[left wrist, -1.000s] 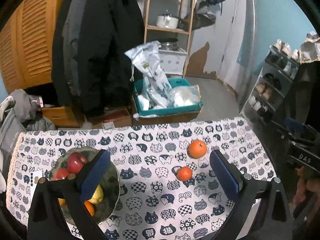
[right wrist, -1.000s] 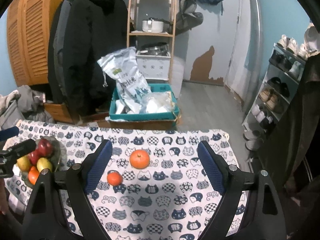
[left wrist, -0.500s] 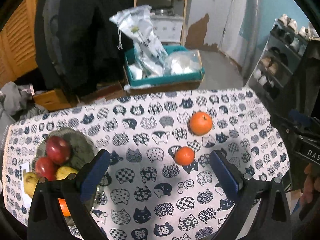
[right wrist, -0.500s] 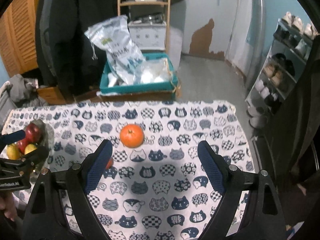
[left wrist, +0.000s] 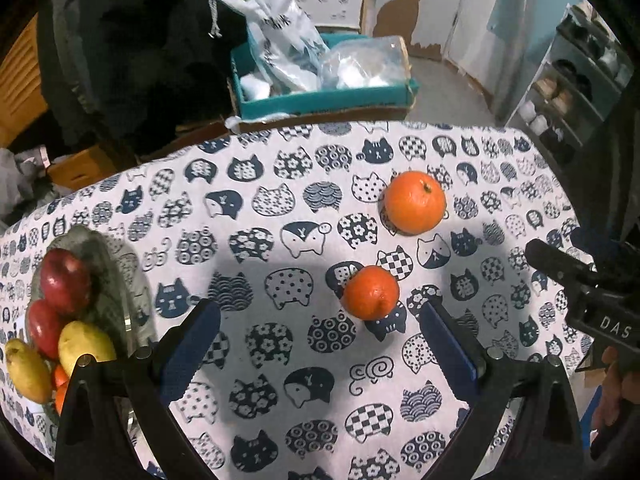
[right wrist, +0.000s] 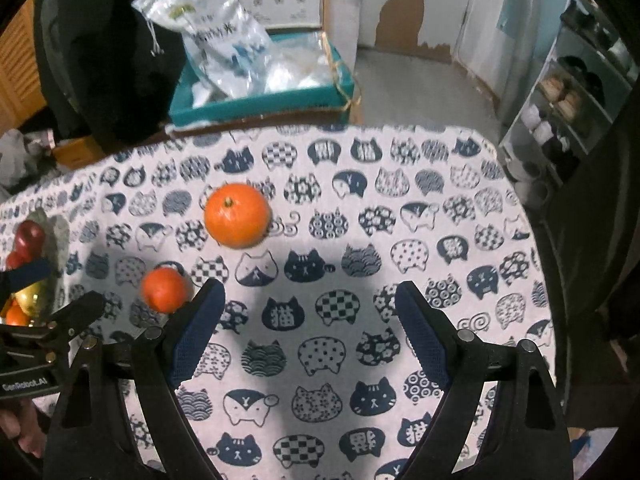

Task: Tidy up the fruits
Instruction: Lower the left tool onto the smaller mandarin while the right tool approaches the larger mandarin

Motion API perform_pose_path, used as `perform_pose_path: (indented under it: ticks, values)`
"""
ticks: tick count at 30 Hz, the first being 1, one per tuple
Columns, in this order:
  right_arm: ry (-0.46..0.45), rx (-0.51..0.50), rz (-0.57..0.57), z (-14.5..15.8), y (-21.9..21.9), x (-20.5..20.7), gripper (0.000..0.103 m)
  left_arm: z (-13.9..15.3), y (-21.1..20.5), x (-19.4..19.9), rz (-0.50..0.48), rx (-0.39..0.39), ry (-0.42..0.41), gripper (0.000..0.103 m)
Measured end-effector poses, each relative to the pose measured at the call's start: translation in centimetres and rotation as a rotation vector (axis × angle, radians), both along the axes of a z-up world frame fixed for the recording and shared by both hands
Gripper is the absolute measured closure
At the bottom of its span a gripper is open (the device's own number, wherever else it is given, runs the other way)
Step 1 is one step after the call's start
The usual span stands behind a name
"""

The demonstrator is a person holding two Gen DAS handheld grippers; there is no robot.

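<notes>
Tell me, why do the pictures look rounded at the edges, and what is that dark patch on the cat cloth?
Both wrist views are fisheye: black corners, and the table edge bows. In the left wrist view a soft grey shadow falls on the tablecloth beside the small orange, which looks sharp. In the right wrist view a similar shadow crosses the cloth, and the small orange looks smeared.

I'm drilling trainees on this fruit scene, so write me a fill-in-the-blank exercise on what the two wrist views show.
1. The number of orange fruits lying loose on the cat-print tablecloth is ____.
2. Compared with the big orange, the small orange lies ____ to the left gripper.
3. The red apples sit in the ____.
4. Between the fingers of the right gripper there is only ____.

Missing words: two; nearer; bowl; tablecloth
</notes>
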State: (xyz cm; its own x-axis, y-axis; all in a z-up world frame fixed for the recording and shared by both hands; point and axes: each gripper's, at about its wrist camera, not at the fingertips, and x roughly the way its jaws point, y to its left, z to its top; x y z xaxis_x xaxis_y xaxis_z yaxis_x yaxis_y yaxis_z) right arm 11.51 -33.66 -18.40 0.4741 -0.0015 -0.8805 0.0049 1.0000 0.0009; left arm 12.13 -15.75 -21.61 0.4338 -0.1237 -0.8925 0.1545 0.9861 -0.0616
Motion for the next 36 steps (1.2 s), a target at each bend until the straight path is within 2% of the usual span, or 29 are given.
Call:
perform_pose_path:
  ticks: [12,16,19,21,23,25,27,28,31,36]
  values:
    - [0.081,0.015,-0.047,-3.8,-1.1,1.6,0.016,-4.6,-2.9,2.3,-0.039,-0.013,0.088,0.003]
    - [0.092,0.026,-0.054,-4.4,-1.4,1.9,0.016,-5.2,-3.4,2.7,-0.042,-0.011,0.088,0.004]
    - [0.096,0.043,-0.062,-4.8,-1.7,2.2,0.016,-5.9,-3.5,3.0,-0.042,-0.009,0.109,0.017]
    - [0.101,0.05,-0.065,-5.0,-1.7,2.4,0.016,-6.5,-3.4,3.3,-0.04,-0.025,0.133,0.03]
    - [0.105,0.056,-0.068,-5.1,-1.8,2.6,0.016,-6.9,-3.3,3.4,-0.039,-0.033,0.146,0.033]
    - [0.107,0.062,-0.068,-5.2,-1.7,2.8,0.016,-7.2,-3.4,3.5,-0.045,-0.042,0.154,0.041]
    - [0.108,0.07,-0.064,-5.3,-1.6,3.1,0.016,-7.4,-3.4,3.5,-0.059,-0.079,0.161,0.054]
    - [0.109,0.075,-0.06,-5.3,-1.4,3.3,0.016,-7.4,-3.5,3.4,-0.065,-0.093,0.158,0.058]
    - [0.107,0.104,-0.042,-5.4,-0.9,3.9,0.016,-7.0,-3.6,3.4,-0.063,-0.058,0.136,0.058]
    - [0.106,0.132,0.024,-5.6,0.8,5.4,0.016,-6.4,-1.8,4.1,-0.021,-0.063,0.12,0.058]
